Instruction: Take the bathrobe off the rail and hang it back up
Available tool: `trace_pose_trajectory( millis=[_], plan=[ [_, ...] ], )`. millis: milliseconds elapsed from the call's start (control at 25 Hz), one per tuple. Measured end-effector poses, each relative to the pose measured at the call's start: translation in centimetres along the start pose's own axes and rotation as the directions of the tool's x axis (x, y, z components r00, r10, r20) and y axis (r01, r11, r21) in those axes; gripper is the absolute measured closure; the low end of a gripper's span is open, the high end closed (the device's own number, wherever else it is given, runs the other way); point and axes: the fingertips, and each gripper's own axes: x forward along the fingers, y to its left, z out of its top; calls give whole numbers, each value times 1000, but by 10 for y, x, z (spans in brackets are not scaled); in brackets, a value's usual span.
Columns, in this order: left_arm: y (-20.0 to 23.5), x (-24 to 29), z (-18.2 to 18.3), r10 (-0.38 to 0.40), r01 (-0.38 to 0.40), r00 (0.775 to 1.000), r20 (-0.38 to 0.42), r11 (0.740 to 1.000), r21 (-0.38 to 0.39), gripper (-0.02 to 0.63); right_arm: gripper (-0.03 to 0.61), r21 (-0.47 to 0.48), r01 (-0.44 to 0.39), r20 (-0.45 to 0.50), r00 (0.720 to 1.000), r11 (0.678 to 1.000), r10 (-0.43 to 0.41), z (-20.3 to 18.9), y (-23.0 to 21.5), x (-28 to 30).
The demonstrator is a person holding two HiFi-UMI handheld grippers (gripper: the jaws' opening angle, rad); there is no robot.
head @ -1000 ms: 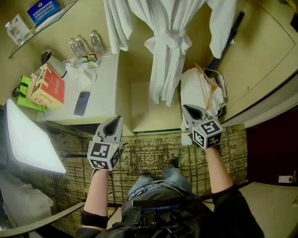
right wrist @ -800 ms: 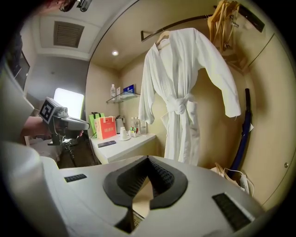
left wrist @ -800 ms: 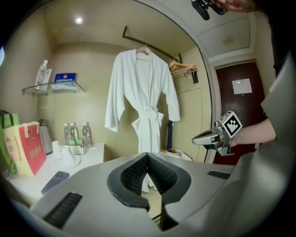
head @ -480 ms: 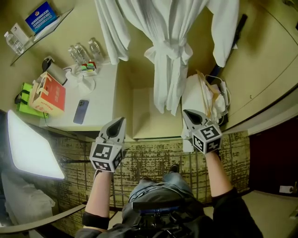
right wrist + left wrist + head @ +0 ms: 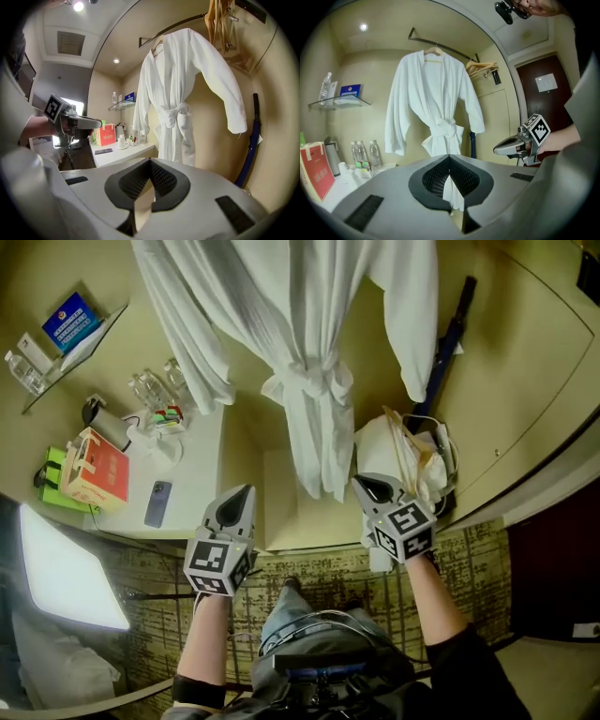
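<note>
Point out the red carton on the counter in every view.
Head view: red carton, left, at the counter's end.
Left gripper view: lower left edge.
Right gripper view: left of centre, on the counter.
Shared landmark: the bathrobe's tied belt.

Red box [image 5: 92, 470], phone [image 5: 157, 503] and water bottles [image 5: 155, 387] on white counter [image 5: 197, 474]; blue umbrella [image 5: 448, 343] well apart.

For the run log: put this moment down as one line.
bathrobe: hanging from rail, untouched | left gripper: shut, empty, short of bathrobe | right gripper: shut, empty, short of bathrobe
</note>
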Motion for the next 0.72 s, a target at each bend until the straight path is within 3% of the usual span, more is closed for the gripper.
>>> trace_pose_trajectory(
  millis=[240, 400, 720],
  plan=[
    [15, 48, 34, -46, 42, 997, 68, 997, 57, 586, 561, -21, 32, 31, 999, 999, -31, 34, -7, 19],
    [24, 73, 78, -67, 48, 990, 125, 988, 147, 558, 561, -66, 31, 62, 998, 997, -27, 68, -5, 32],
    [54, 121, 205, -73, -25, 962, 265, 936, 350, 440, 561, -202, 38, 186, 983, 979, 0, 201, -8, 66]
  ],
)
